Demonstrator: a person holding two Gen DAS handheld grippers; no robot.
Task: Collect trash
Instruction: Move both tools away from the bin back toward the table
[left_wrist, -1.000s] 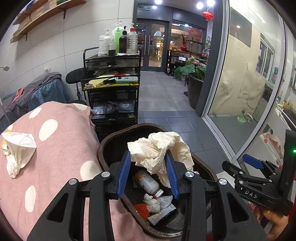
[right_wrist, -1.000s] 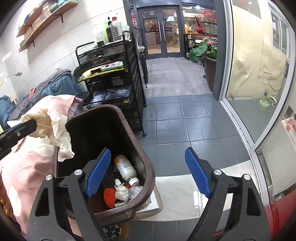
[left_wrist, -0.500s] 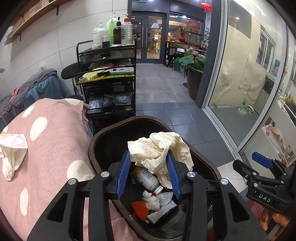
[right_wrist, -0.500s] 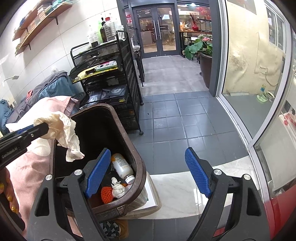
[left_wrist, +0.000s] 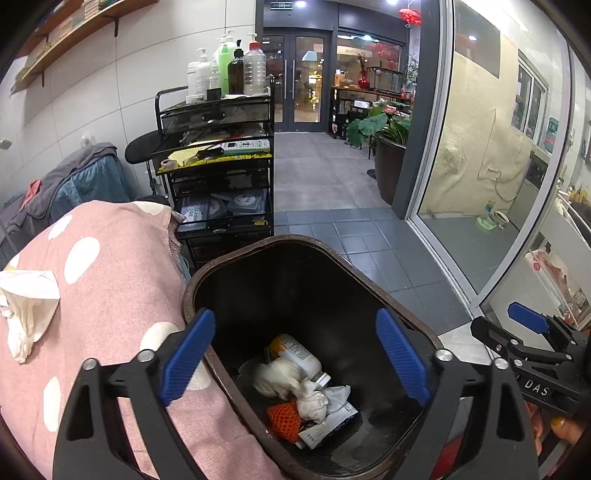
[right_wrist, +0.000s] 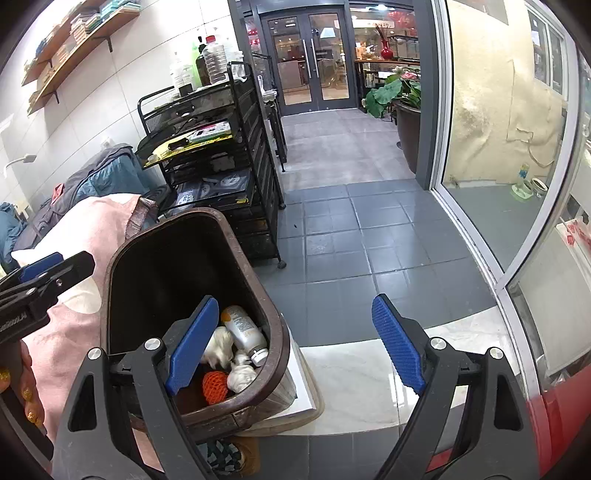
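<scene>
Dropped paper wad (left_wrist: 275, 374) now in bin (left_wrist: 258, 245), left gripper (left_wrist: 295, 356) jaws opening

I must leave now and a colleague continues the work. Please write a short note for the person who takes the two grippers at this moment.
Left gripper: jaws opening above the brown bin, nothing between them.
Right gripper: open, empty, at the bin's right side.
In the bin: a crumpled tissue wad, a plastic bottle, an orange net, smaller paper scraps.
Done: that wad lies in the bin.
Left: one crumpled white tissue lies on the pink dotted blanket, to the left of the bin. Pick it up and drop it in.
</scene>
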